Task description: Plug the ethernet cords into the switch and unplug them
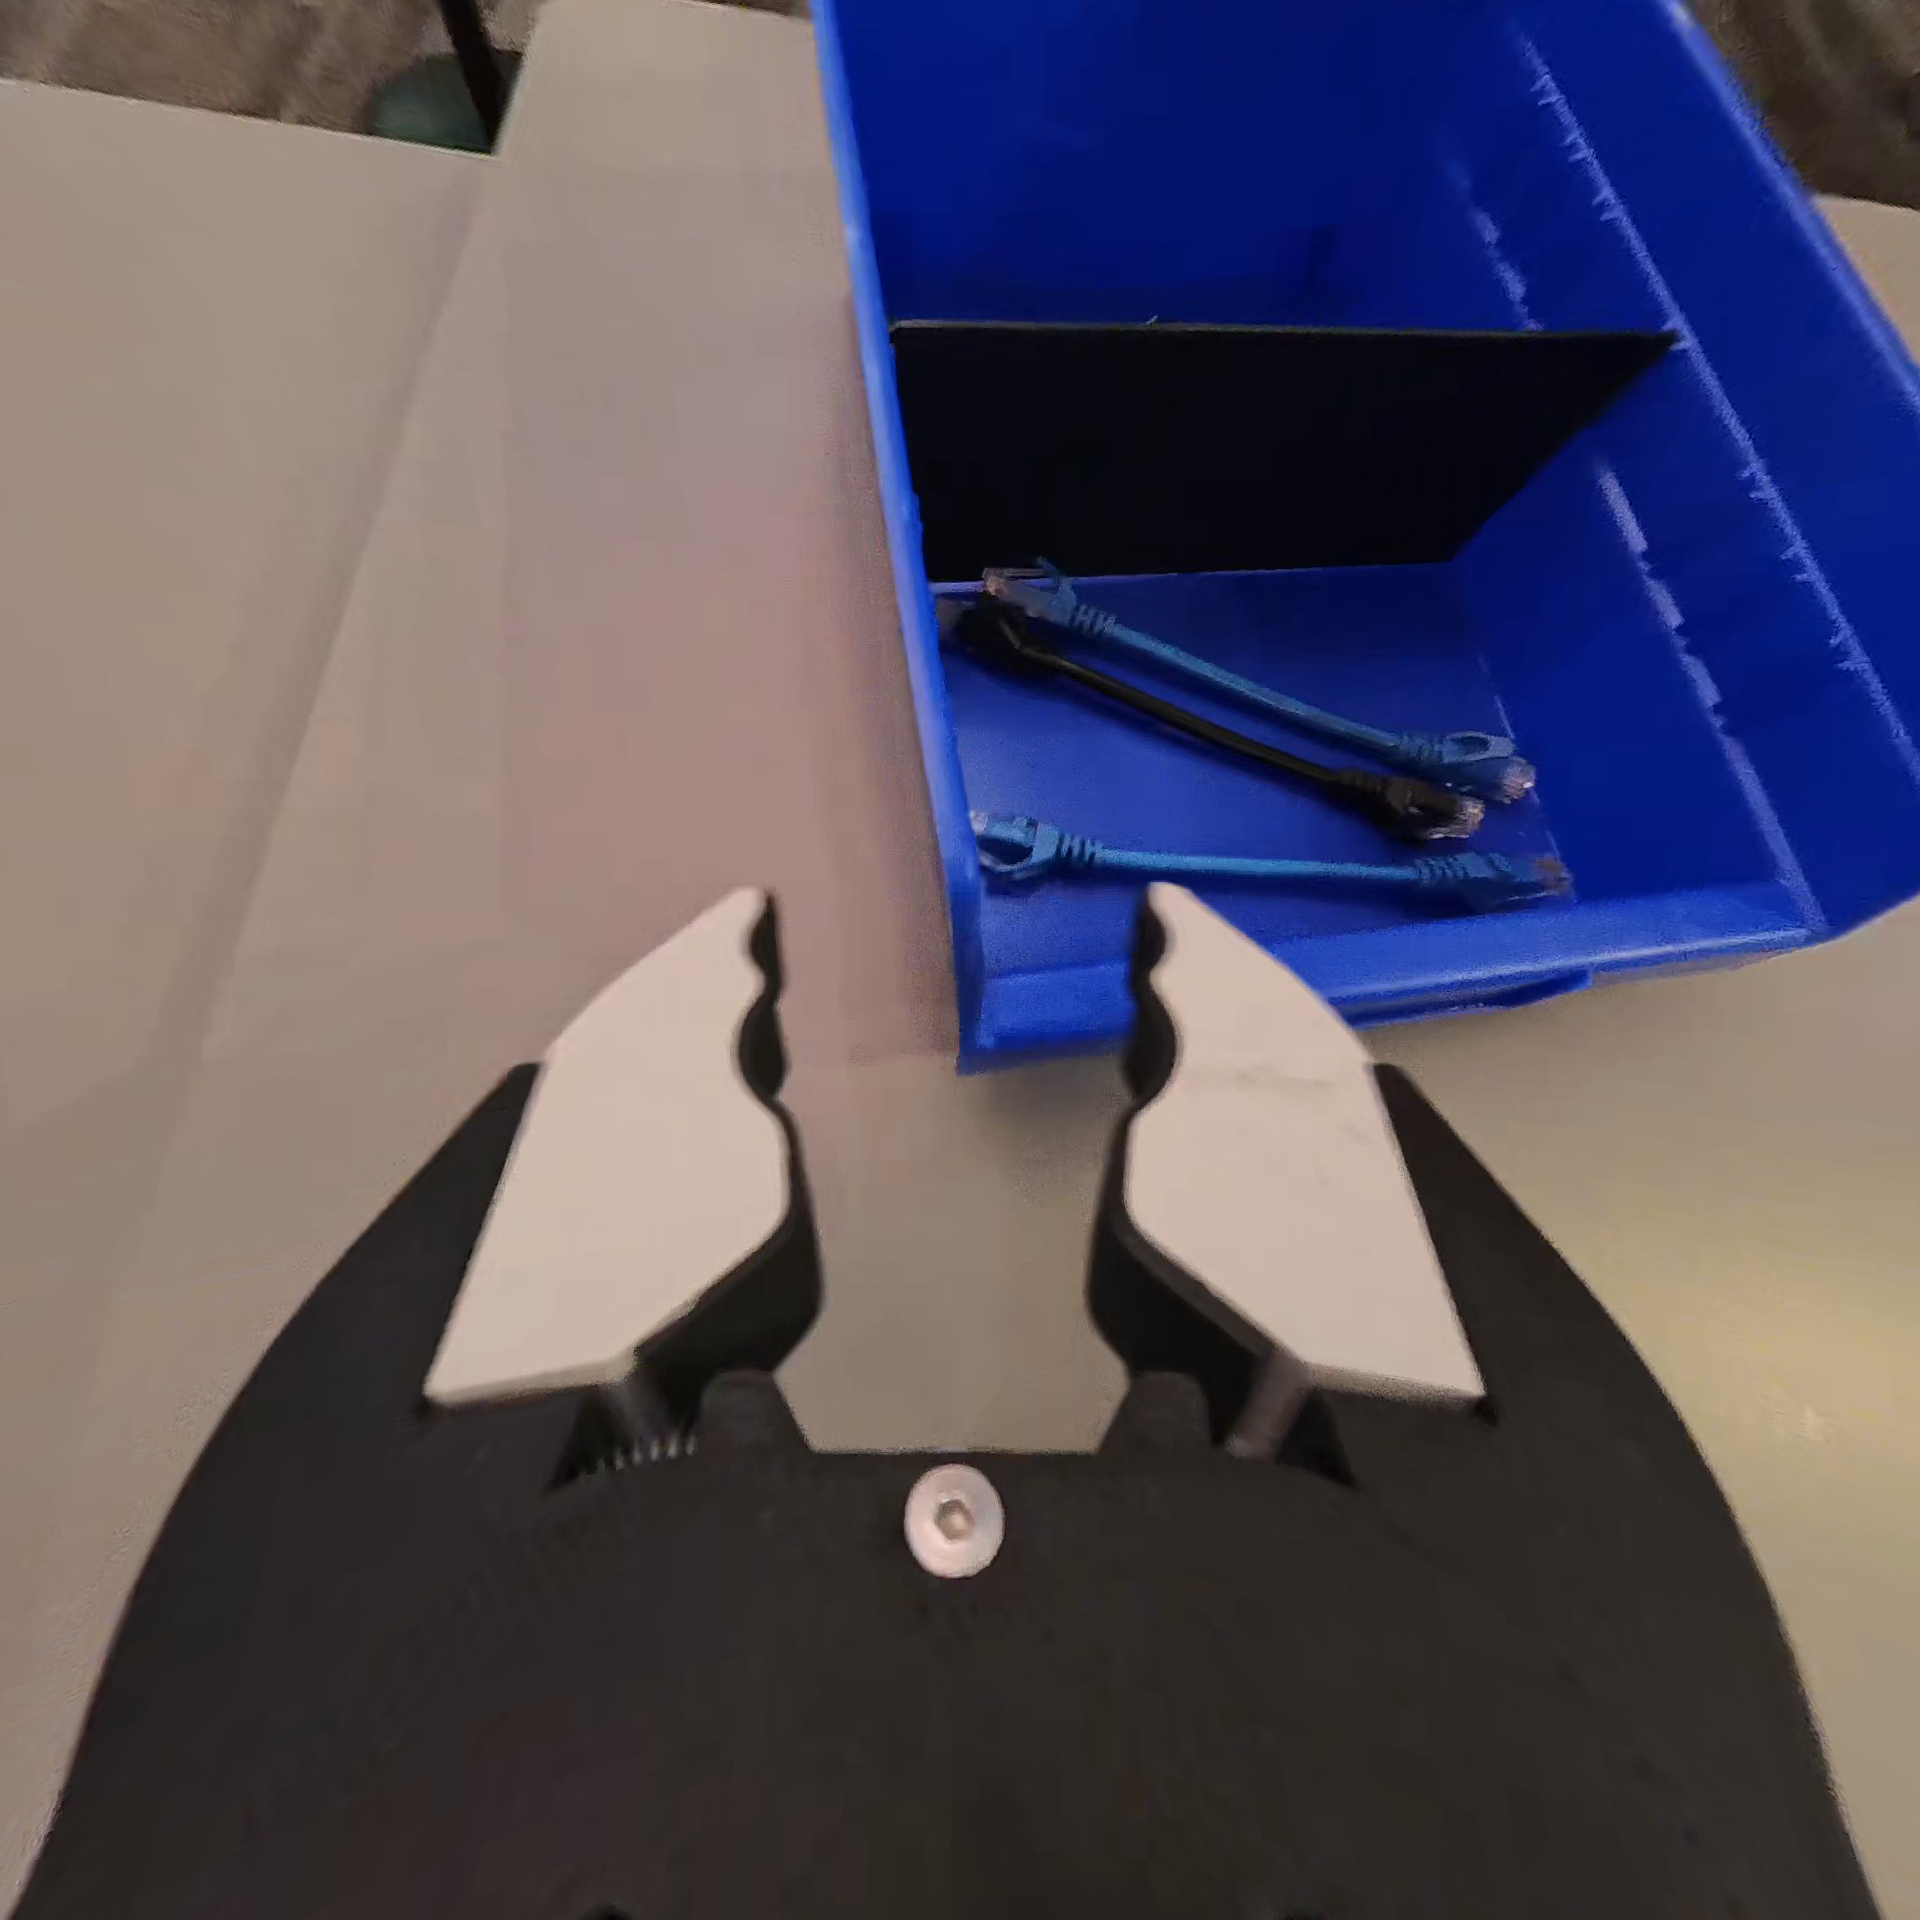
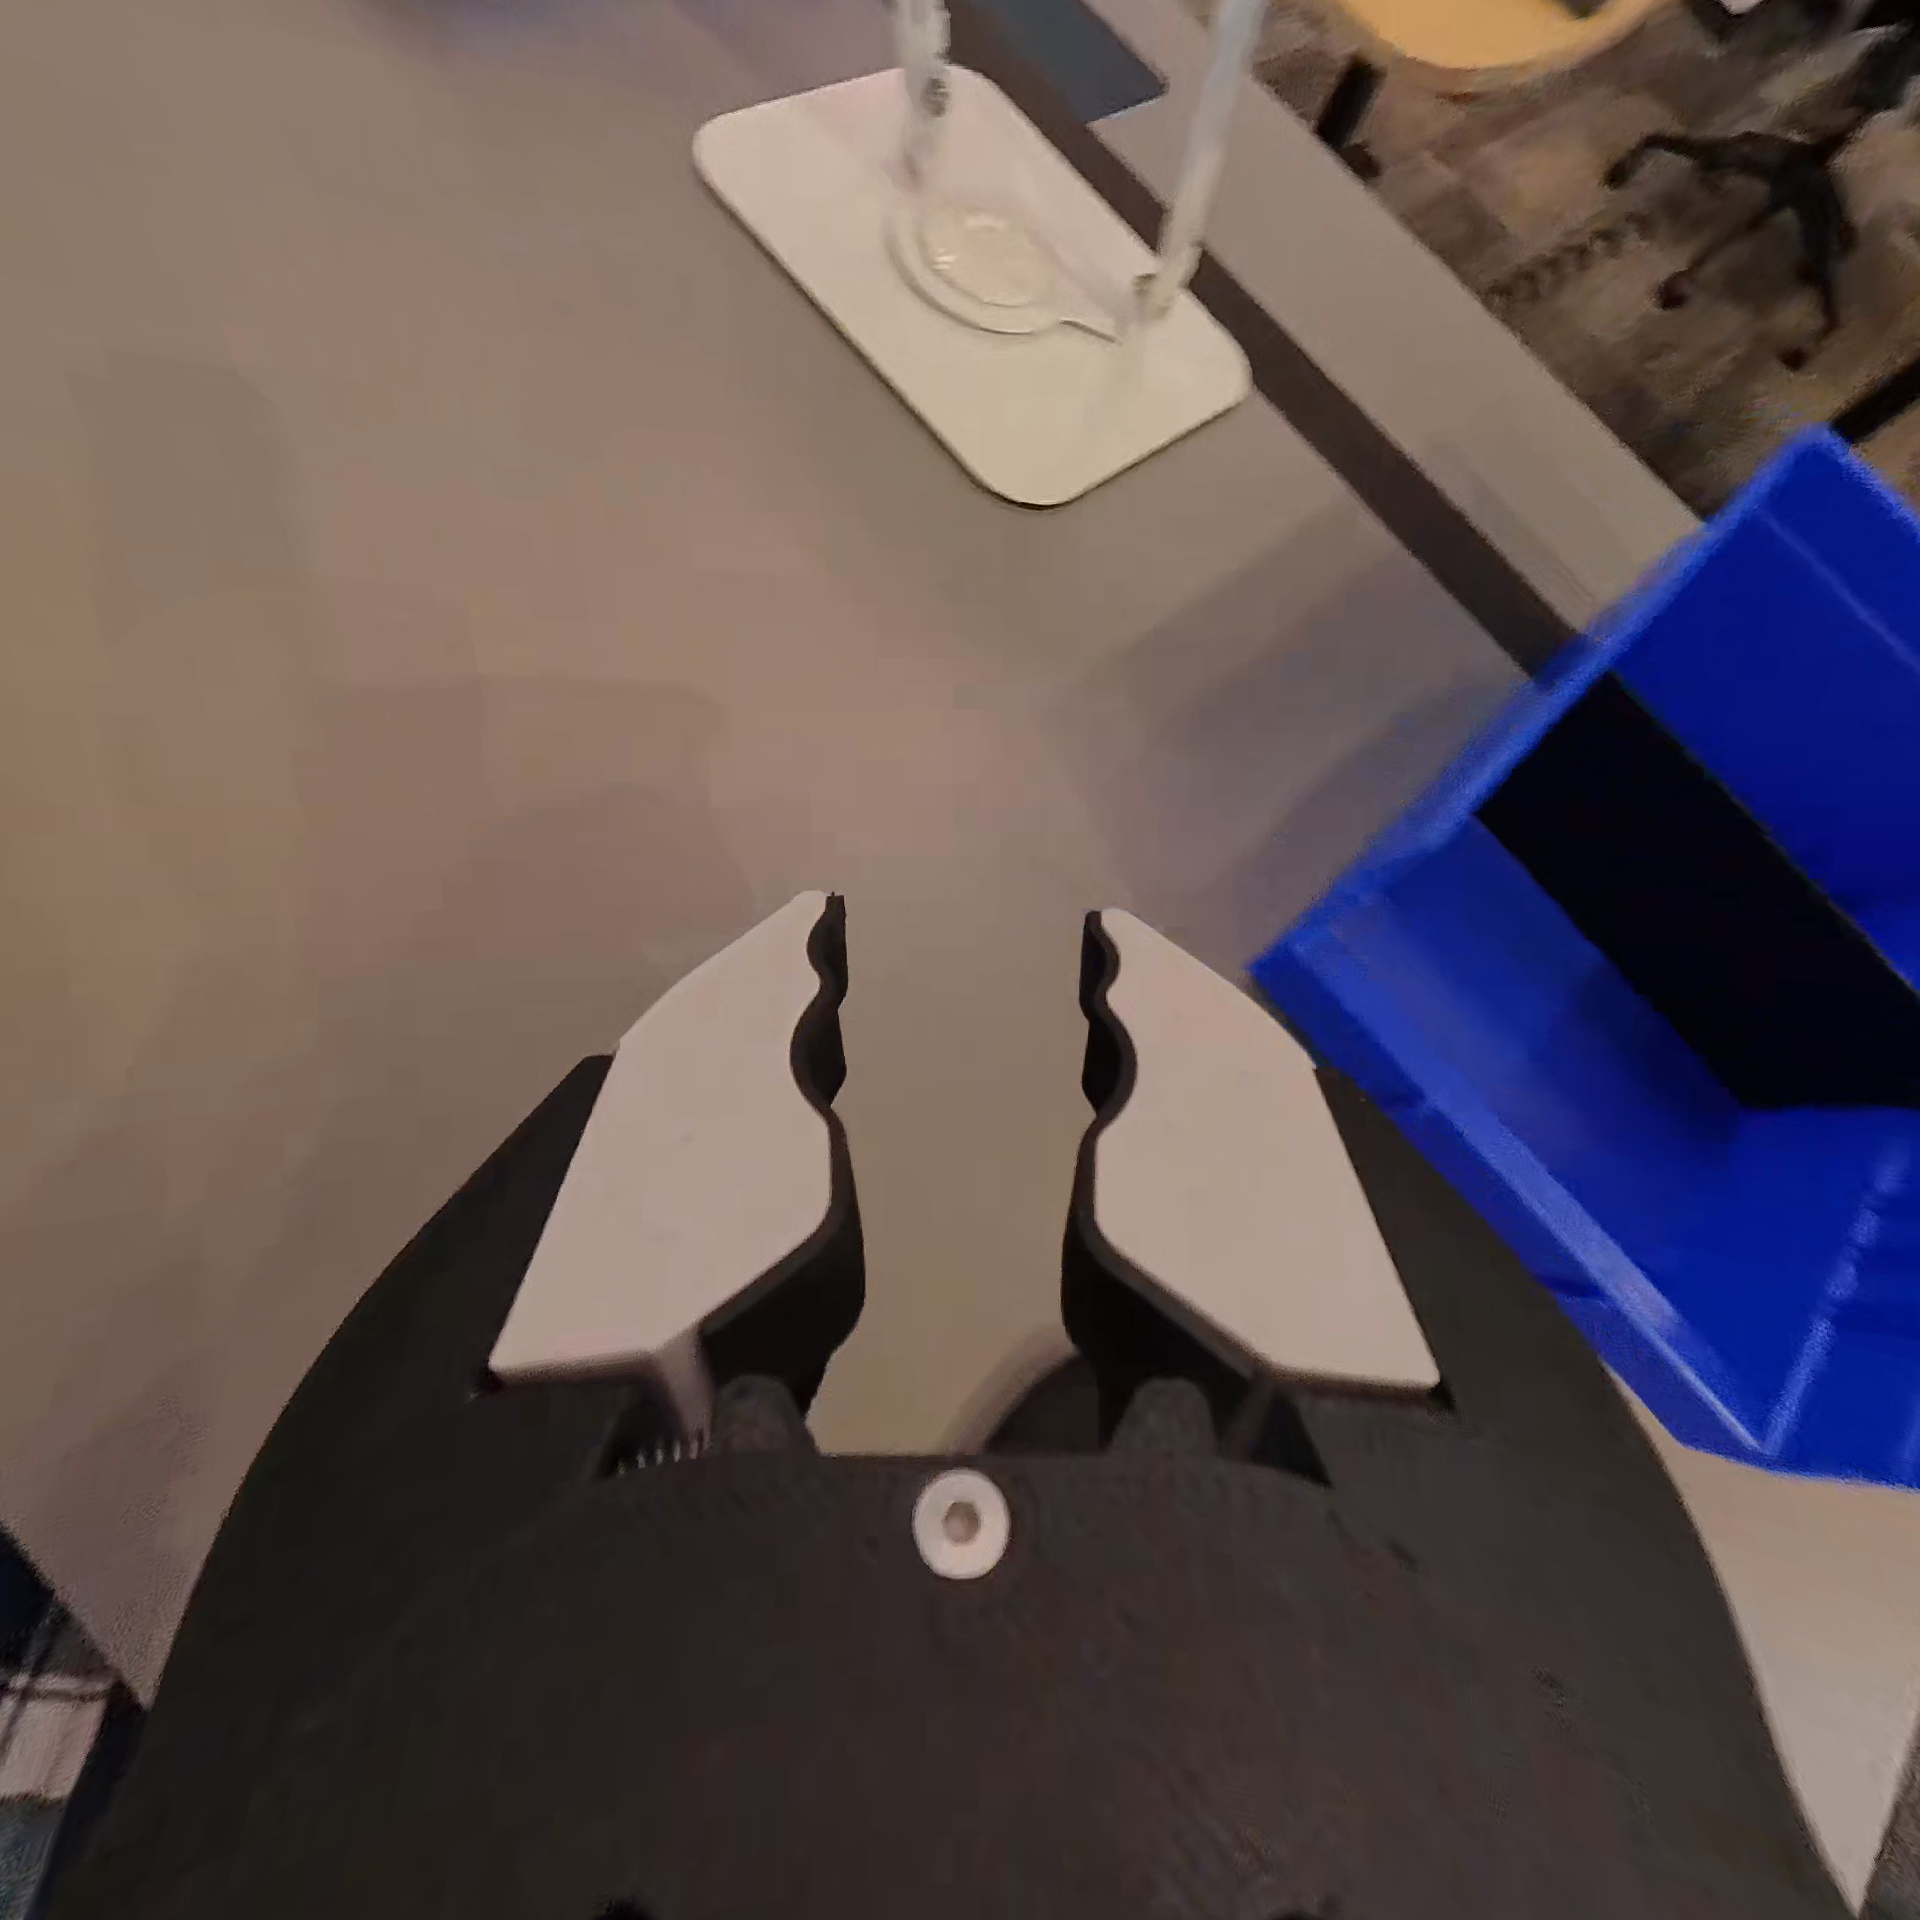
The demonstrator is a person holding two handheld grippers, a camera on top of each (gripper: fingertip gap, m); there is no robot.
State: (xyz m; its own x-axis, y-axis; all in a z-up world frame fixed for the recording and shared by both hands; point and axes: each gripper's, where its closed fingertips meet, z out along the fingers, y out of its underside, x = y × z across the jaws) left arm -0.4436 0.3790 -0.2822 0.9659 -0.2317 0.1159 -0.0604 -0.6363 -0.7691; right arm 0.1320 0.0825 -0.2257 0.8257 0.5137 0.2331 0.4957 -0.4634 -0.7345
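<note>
Reaching for the cords

Spread and bare, the left gripper (image 1: 956,904) hangs by the blue bin (image 1: 1039,997); three ethernet cords (image 1: 1247,862) lie inside. Lower onto one plug squarely. Right gripper (image 2: 961,909): fingers parted, nothing held. No switch shows.

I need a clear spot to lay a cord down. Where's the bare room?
Bare table lies left of the blue bin, and more between the right tool and the white stand base. The bin's near compartment is crowded: two blue cords and a black cord.
</note>
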